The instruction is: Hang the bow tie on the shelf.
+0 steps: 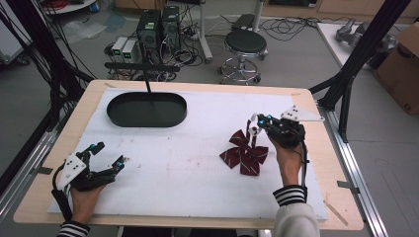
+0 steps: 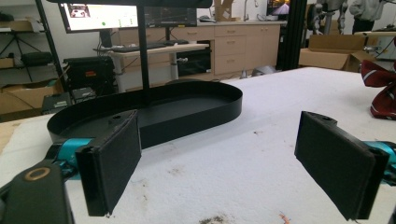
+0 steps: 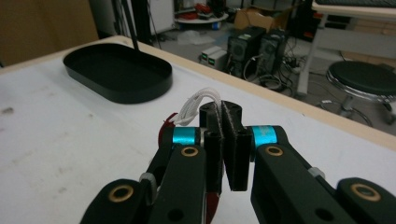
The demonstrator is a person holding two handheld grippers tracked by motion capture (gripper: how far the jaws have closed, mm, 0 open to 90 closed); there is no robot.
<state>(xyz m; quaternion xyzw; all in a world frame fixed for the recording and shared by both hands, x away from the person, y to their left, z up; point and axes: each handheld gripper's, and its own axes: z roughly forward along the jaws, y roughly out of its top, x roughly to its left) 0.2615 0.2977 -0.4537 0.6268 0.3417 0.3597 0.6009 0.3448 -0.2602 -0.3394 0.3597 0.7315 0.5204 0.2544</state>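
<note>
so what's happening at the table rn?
A person works two handheld grippers. The right gripper is shut on the white elastic loop of a dark red striped bow tie, which hangs from it with its lower end at the white mat. The left gripper rests open near the mat's front left. A black oval tray sits behind.

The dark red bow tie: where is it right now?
In the high view, the bow tie is at the table's right side, hanging by its white strap from the shut right gripper, far from the black tray.

A lab: desktop computers (image 1: 158, 27) on the floor, tangled cables (image 1: 291, 23), monitors (image 2: 100, 16), black rig frame (image 1: 363, 49)
</note>
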